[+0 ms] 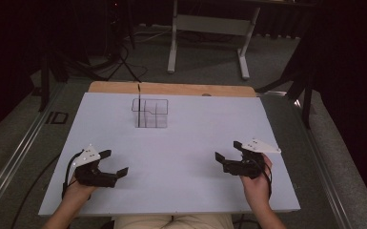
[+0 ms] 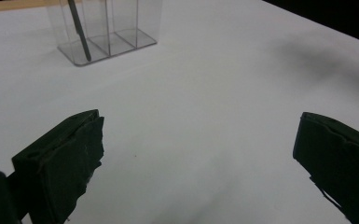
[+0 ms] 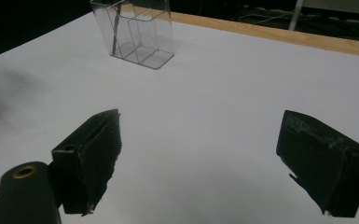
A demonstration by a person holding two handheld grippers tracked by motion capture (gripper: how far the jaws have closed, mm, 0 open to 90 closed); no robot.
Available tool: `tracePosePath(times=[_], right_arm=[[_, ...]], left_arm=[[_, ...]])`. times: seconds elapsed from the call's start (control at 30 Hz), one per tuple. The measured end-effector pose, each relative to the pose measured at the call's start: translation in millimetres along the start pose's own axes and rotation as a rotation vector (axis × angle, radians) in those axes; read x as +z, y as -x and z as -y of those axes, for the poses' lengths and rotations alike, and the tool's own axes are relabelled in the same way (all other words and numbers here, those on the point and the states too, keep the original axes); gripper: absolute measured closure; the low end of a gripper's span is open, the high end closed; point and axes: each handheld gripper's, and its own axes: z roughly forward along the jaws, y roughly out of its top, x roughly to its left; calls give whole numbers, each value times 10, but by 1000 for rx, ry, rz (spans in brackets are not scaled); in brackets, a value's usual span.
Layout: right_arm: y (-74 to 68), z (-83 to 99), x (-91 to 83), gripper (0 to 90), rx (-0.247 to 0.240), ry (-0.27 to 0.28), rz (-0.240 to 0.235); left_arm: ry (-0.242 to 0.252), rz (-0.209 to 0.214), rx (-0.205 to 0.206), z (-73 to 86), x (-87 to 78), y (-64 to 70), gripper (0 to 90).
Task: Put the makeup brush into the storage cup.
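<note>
Both sets of jaws spread wide, nothing between them. Left gripper (image 1: 116,163) and right gripper (image 1: 228,150) rest low near the front edge of the white table top (image 1: 190,143). Clear plastic three-compartment holder (image 1: 150,113) stands well ahead, far side, slightly left of centre. Thin dark stick, probably a pen (image 1: 138,102), stands near upright in its leftmost compartment. Left gripper looks a little nearer.

A white table (image 1: 186,157) carries one thing. A clear divided holder (image 1: 150,113) stands toward twelve o'clock, a dark stick (image 1: 138,102) upright inside.
</note>
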Motion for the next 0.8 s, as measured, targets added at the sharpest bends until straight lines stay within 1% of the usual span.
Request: tracePosePath(times=[0.1,0.17,0.2,0.27,0.3,0.37,0.43,0.53,0.7,0.8], right_arm=[[-2,5,3,138,-3,-2,-4],[-4,10,8,139,-5,-5,-5],[-2,13,9,139,-5,-6,-6],[1,20,8,139,-5,-7,-6],[2,23,8,138,-5,-7,-6],[-2,34,13,139,-5,-9,-8],[-11,44,24,139,-7,-17,-10],[-24,51,44,139,-17,-24,-18],[-15,53,47,139,-10,-26,-19],[8,57,45,139,-5,-25,-16]], left_arm=[[9,-6,-9,20,-6,-10,25],[1,-16,-18,37,0,-17,25],[3,-24,-15,48,3,-14,25],[-12,-41,-2,55,11,-6,25],[-3,-44,1,55,14,1,25],[6,-40,-2,48,16,11,25],[-1,-41,13,48,24,28,25],[-8,-37,21,55,36,40,25],[3,-33,0,57,24,24,25],[2,-44,2,66,18,17,25]])
